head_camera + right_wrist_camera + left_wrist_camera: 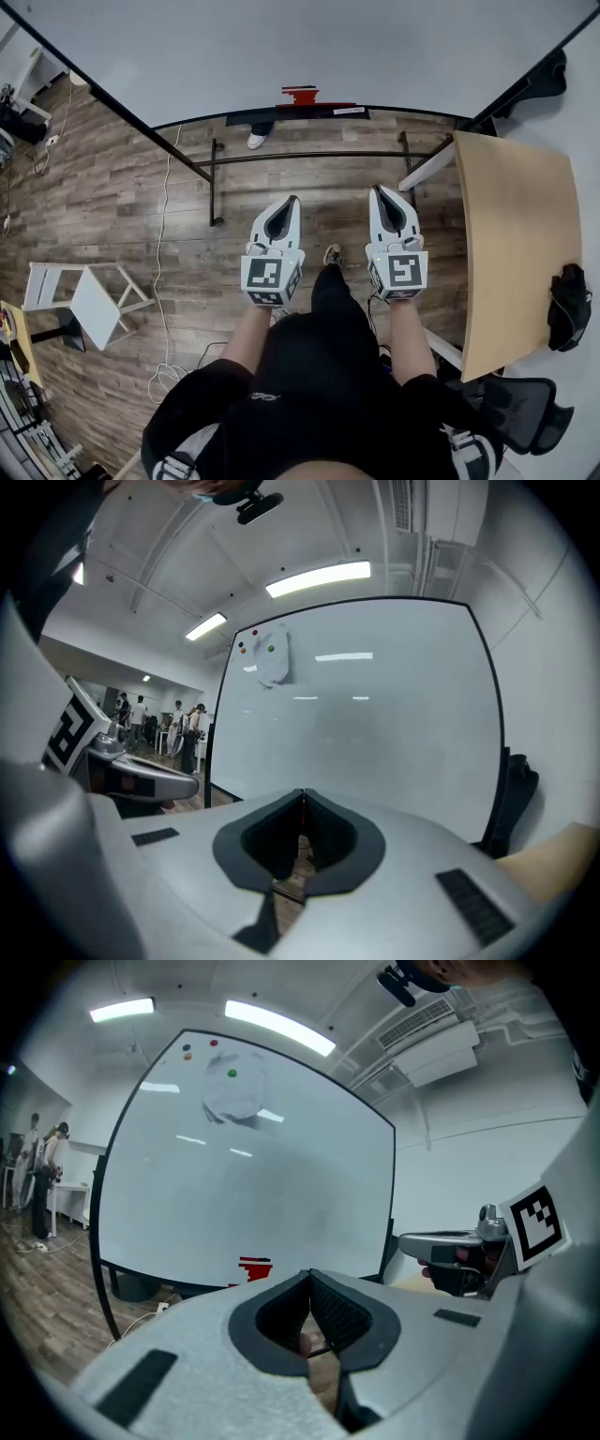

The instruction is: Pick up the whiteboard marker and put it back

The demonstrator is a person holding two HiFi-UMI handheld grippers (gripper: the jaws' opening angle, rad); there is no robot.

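1. Left gripper (pixel 290 201): held out at about waist height in the person's left hand and aimed toward the whiteboard (pixel 281 47). Its fingers (pixel 349 1316) are pressed together at the tips, with nothing between them.
2. Right gripper (pixel 379 189): carried beside the left one and aimed the same way, with a gap between the two. Its fingers are also pressed together and hold nothing.
3. Whiteboard: a large white panel on a dark frame, straight ahead of both grippers. A sheet of paper (pixel 234 1101) is pinned near its top by small coloured magnets (pixel 232 1073).
4. Ledge (pixel 248 117): a dark strip along the foot of the whiteboard. A red object (pixel 300 94) stands on it near the middle.
5. Whiteboard marker (pixel 349 110): the slim pale bar lying on the ledge just right of the red object appears to be the marker. It is too small to identify with certainty, and it lies well apart from both grippers.
6. Table (pixel 511 244): a light wooden top to the person's right, with a black object (pixel 568 305) at its far edge.
7. Floor (pixel 141 206): wood-patterned planks. A white stool (pixel 94 300) stands to the person's left, and a pale cable (pixel 164 281) trails between the stool and the person.
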